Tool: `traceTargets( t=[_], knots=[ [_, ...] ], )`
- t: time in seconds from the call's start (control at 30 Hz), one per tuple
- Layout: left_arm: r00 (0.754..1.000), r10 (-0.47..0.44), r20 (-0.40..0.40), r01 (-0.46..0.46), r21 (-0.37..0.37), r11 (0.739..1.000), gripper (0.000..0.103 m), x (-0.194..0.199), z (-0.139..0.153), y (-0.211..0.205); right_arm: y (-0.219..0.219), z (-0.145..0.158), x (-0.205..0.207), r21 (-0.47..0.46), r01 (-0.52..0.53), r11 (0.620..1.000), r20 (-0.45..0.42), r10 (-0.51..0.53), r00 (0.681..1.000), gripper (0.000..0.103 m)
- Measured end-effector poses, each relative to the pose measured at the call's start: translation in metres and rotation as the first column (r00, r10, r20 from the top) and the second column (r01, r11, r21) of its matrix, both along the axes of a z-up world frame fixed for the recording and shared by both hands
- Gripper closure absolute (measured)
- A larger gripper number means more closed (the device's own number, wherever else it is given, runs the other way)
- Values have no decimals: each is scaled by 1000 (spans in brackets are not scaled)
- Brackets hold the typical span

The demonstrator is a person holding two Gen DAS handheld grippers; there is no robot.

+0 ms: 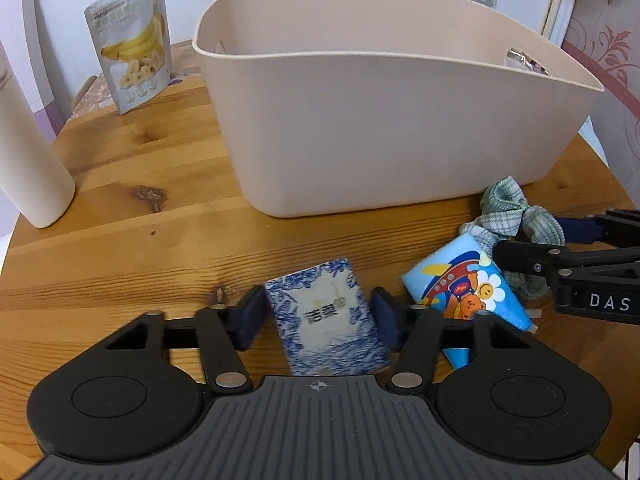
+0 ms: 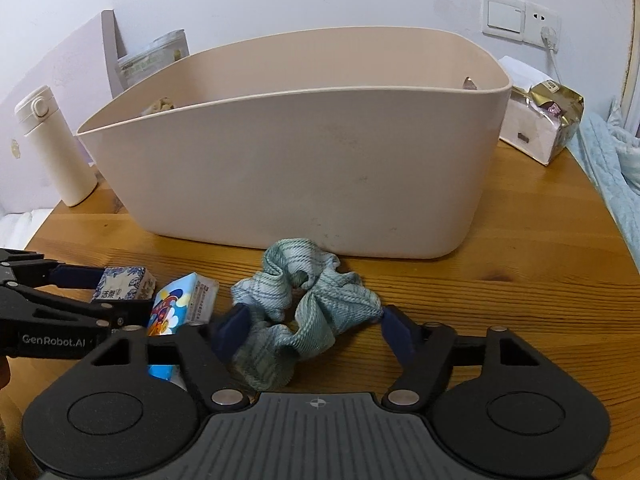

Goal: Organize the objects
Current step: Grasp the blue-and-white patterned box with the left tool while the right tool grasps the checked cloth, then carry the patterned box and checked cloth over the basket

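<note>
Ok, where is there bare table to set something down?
Bare wood lies between the white bottle and the beige bin, and right of the scrunchie before the bin. Crowded: tissue pack, blue pack and scrunchie sit bunched together.

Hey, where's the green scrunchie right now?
The green scrunchie lies on the wooden table just in front of the beige bin, between the right gripper's fingers, right of the blue cartoon packet.
</note>
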State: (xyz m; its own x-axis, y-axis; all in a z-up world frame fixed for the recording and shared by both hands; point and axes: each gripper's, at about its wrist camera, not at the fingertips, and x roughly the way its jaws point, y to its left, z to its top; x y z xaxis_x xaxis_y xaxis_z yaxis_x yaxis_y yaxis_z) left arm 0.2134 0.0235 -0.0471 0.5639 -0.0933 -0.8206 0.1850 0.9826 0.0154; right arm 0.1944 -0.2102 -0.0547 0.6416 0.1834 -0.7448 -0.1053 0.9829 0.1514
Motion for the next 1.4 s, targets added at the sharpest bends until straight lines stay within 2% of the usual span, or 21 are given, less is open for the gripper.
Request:
traceTargets(
  t=[0.07, 0.17, 0.27, 0.43, 0.9, 1.4],
  knots=[
    [1000, 4, 6, -4, -8, 1000, 55, 1, 0, 3, 0, 0, 0, 10, -8, 1000, 2, 8, 1000, 61],
    [1000, 6, 8, -5, -23, 1000, 55, 1, -1, 7, -1, 2, -1, 18, -15, 1000, 3, 15, 1000, 78],
    [1000, 7, 9, -6, -29, 1000, 55, 1, -2, 9, -3, 3, -3, 12, -24, 1000, 3, 24, 1000, 86],
    [1000, 9, 12, -9, -49, 999, 55, -2, 0, 12, -3, 8, -9, 5, -35, 999, 22, 35, 999, 91],
    [995, 6, 98, 0, -57, 998, 55, -18, 30, 15, -12, 42, -36, -15, -35, 999, 106, 36, 994, 94],
    [975, -5, 221, 18, -57, 998, 55, -29, 78, 17, -28, 93, -50, -10, -3, 1000, 244, 6, 970, 94]
  ],
)
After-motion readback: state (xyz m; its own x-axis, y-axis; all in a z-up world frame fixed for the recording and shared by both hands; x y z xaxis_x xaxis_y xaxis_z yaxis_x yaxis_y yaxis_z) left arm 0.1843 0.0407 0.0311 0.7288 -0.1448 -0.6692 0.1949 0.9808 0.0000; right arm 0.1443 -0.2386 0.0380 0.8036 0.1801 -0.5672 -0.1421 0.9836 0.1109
